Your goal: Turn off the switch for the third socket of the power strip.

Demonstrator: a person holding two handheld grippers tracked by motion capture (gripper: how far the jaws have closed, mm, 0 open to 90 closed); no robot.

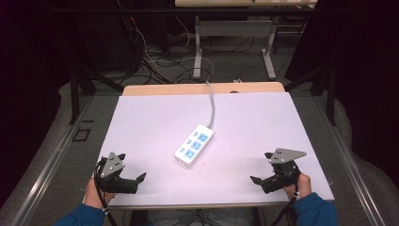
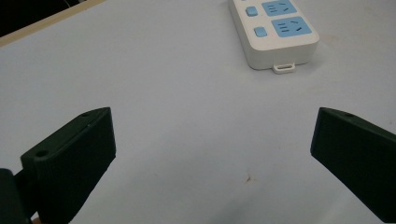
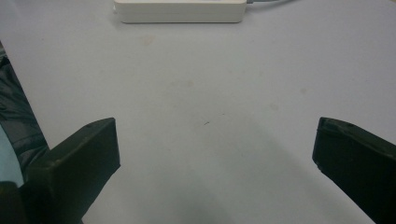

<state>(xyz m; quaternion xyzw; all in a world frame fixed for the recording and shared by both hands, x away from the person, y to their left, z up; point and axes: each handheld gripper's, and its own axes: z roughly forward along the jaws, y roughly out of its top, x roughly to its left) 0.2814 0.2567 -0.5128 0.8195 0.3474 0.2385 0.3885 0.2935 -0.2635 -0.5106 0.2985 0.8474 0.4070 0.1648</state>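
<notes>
Fingers (image 2: 70, 163) of both grippers wide open, empty; ahead between them on tabletop (image 1: 141, 122), power strip (image 1: 194, 145): rigid, light, smooth plastic, best pinched across narrow sides.

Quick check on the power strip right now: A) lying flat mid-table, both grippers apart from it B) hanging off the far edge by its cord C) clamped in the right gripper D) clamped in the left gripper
A: the power strip lies flat near the middle of the table, while the left gripper and the right gripper sit near the front corners with jaws wide open and nothing between them.
</notes>
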